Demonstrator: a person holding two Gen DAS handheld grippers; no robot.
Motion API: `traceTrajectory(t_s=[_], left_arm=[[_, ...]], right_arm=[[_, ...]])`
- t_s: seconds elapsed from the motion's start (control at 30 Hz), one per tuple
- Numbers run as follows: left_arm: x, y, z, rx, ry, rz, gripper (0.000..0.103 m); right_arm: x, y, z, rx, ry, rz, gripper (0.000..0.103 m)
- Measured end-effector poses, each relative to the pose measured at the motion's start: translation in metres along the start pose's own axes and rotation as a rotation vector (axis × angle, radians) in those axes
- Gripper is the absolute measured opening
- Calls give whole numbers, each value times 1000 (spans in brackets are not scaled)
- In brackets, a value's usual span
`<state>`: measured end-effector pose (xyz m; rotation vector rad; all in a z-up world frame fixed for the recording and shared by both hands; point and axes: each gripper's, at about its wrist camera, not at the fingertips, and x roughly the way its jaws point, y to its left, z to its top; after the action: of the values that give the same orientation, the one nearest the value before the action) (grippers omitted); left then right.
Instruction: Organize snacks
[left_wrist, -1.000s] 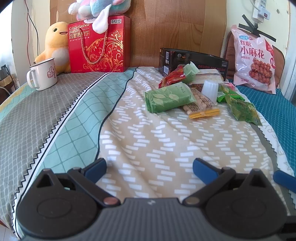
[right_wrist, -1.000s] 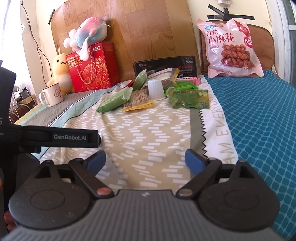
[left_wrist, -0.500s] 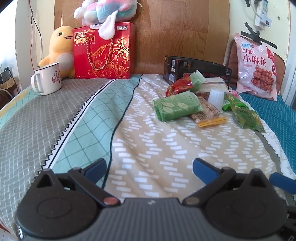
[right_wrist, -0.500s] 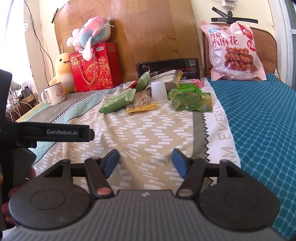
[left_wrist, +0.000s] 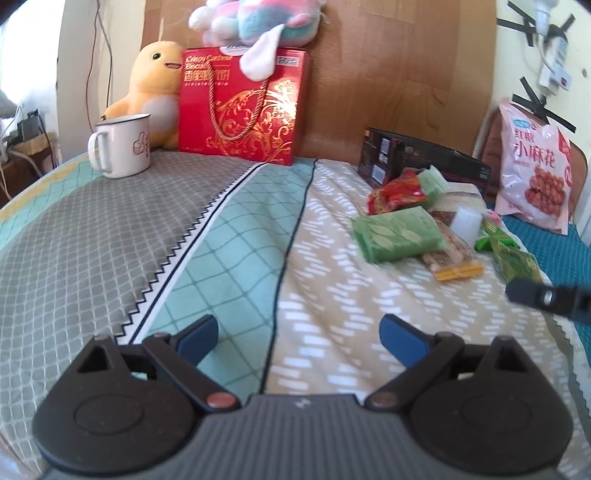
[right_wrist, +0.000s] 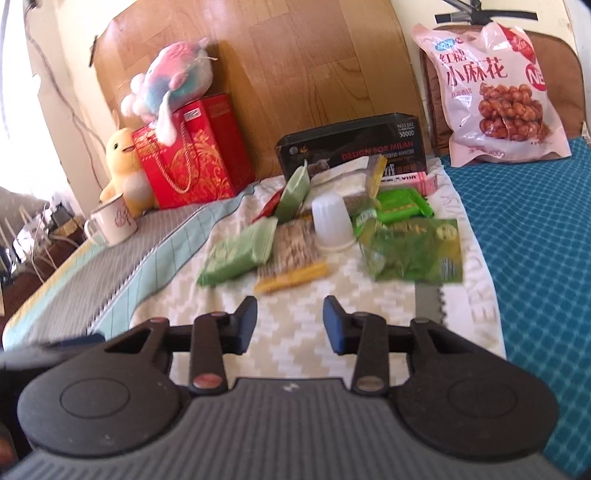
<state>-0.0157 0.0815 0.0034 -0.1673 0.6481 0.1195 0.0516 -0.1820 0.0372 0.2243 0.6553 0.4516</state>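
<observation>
A heap of snacks lies on the patterned bedsheet: a pale green packet (right_wrist: 240, 253) (left_wrist: 397, 238), a cracker pack with a yellow end (right_wrist: 291, 258), an upturned white cup (right_wrist: 331, 223), a clear green bag (right_wrist: 417, 247) and a red packet (left_wrist: 395, 192). Behind them stands a black box (right_wrist: 351, 151). My right gripper (right_wrist: 290, 314) hovers just short of the heap; its jaws are closing with nothing between them. My left gripper (left_wrist: 298, 332) is further left over the sheet, wide open, closing slightly and empty.
A big pink snack bag (right_wrist: 495, 92) leans on a brown chair back at the right. A red gift box (left_wrist: 240, 110) with plush toys and a white mug (left_wrist: 122, 146) stand at the back left. A blue cover (right_wrist: 535, 240) lies at the right.
The right gripper's jaws have narrowed a lot and it has moved closer to the snack heap. The left gripper has shifted left, so the snacks sit further right in its view.
</observation>
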Motion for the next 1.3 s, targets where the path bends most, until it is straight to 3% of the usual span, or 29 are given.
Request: traceTrajectory(t_s=[0.17, 0.3, 0.53, 0.57, 0.6, 0.63, 0.7, 0.8, 0.83, 0.93, 1.03, 1.17, 1.23, 1.27, 1.3], left_arm=[[6, 2, -2, 8, -11, -9, 101], [8, 0, -2, 21, -15, -14, 102], [10, 3, -2, 15, -33, -48, 103], [10, 4, -2, 11, -35, -56, 103], [10, 5, -2, 8, -37, -61, 103], [10, 6, -2, 8, -38, -63, 103], [10, 5, -2, 9, -40, -65, 103], [10, 6, -2, 8, -41, -69, 102], [10, 6, -2, 7, -42, -70, 102], [9, 7, -3, -4, -47, -80, 102], [8, 6, -4, -1, -46, -75, 102], [9, 3, -3, 5, -41, -64, 102], [9, 2, -4, 10, -41, -60, 102], [9, 2, -4, 12, -40, -60, 102], [9, 3, -4, 13, -40, -61, 102]], right_arm=[[8, -15, 32, 32, -37, -26, 42], [33, -50, 70, 146, -38, -47, 44], [105, -84, 101, 304, 67, -11, 44], [113, -86, 100, 336, 96, 21, 43], [119, -87, 99, 355, 114, 34, 31], [120, -84, 98, 346, 109, 16, 30], [112, -78, 98, 323, 75, 6, 19], [86, -70, 101, 282, 8, -1, 12], [74, -68, 101, 265, -15, -14, 4], [33, -71, 98, 227, -81, -22, 2], [2, -82, 87, 238, -85, 7, 2], [3, -91, 84, 230, -18, 18, 10], [13, -100, 86, 277, -8, 38, 24], [23, -103, 87, 297, -6, 52, 42], [33, -107, 85, 306, -8, 48, 53]])
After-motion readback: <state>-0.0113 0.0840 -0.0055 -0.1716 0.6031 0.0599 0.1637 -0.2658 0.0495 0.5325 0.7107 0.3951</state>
